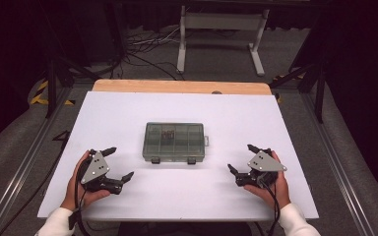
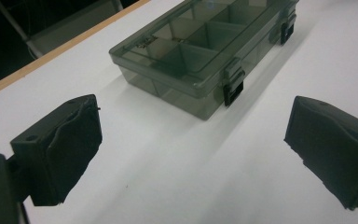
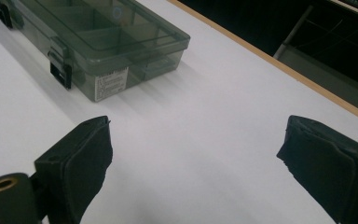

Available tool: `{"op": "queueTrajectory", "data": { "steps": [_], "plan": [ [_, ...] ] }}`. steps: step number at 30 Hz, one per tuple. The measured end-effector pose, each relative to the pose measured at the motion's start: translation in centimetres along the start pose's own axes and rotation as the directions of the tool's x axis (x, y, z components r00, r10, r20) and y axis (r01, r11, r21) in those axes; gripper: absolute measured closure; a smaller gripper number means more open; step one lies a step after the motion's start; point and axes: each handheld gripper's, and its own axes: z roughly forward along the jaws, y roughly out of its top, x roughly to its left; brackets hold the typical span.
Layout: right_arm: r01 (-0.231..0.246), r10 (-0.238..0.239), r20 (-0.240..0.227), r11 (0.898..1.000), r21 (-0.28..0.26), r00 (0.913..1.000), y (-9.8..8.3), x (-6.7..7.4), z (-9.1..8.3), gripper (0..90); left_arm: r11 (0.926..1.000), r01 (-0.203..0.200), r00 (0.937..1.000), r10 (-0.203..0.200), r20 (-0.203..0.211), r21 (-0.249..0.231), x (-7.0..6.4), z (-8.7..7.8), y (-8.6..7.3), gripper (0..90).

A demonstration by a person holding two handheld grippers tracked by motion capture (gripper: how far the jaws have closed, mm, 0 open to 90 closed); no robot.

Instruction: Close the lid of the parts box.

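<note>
smoky clear compartment box (image 1: 174,142) lying flat near the middle of the white tabletop (image 1: 128,108), lid down, two dark latches on the long side toward the near edge. left tool (image 1: 117,163) held just off the near-left part of the tabletop, jaws spread wide, nothing between them; box ahead and to its right, apart from it, bare white surface in between. right tool (image 1: 243,158) mirrored at the near-right, jaws likewise wide and empty, box ahead and to its left, also apart. box roughly midway between the two tools, a little farther from the near edge than either.

in the left gripper view, left tool (image 2: 193,144) with black padded jaws rising at both lower sides, box (image 2: 200,51) beyond the gap and angled, one latch facing the camera, far end cut off by the top edge. in the right gripper view, right tool (image 3: 193,163) the same, box (image 3: 98,42) up at the left, cut off by the top and left edges, a small white label on its short end, print too small to read.

dividers visible through the lid; something small and dark in one compartment along the far row in the high view, too blurred to identify. other compartments hard to judge through the tinted plastic. a wooden strip (image 1: 177,86) along the far edge of the tabletop. surroundings beyond mostly dark, with cables and a white frame on the floor.
</note>
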Motion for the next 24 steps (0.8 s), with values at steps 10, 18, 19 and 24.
{"op": "queueTrajectory", "data": {
  "steps": [10, 18, 19, 24],
  "plan": [
    [-0.003, 0.003, 0.0, 1.0, 0.012, 1.0, -1.2, 0.3, -1.0, 9.0, 0.9995, 0.029, 0.9996, -0.029, 0.003, 0.013, -0.2, -1.1, -1.3, 3.4],
    [-0.016, 0.017, -0.005, 1.0, 0.008, 0.9998, -1.5, 0.6, -0.9, 8.9, 0.9991, 0.04, 0.9988, -0.04, -0.028, 0.015, -0.1, -1.9, -2.0, 3.4],
    [-0.018, 0.018, -0.007, 1.0, 0.009, 0.9998, -1.5, 0.7, -0.8, 8.9, 0.999, 0.044, 0.9987, -0.043, -0.026, 0.009, 0.0, -1.9, -2.1, 3.4],
    [-0.018, 0.018, -0.003, 1.0, -0.005, 0.9998, -1.4, 0.7, -0.9, 9.2, 0.9993, 0.033, 0.9993, -0.033, -0.018, 0.018, -0.1, -1.7, -2.0, 3.3]
  ]
}}
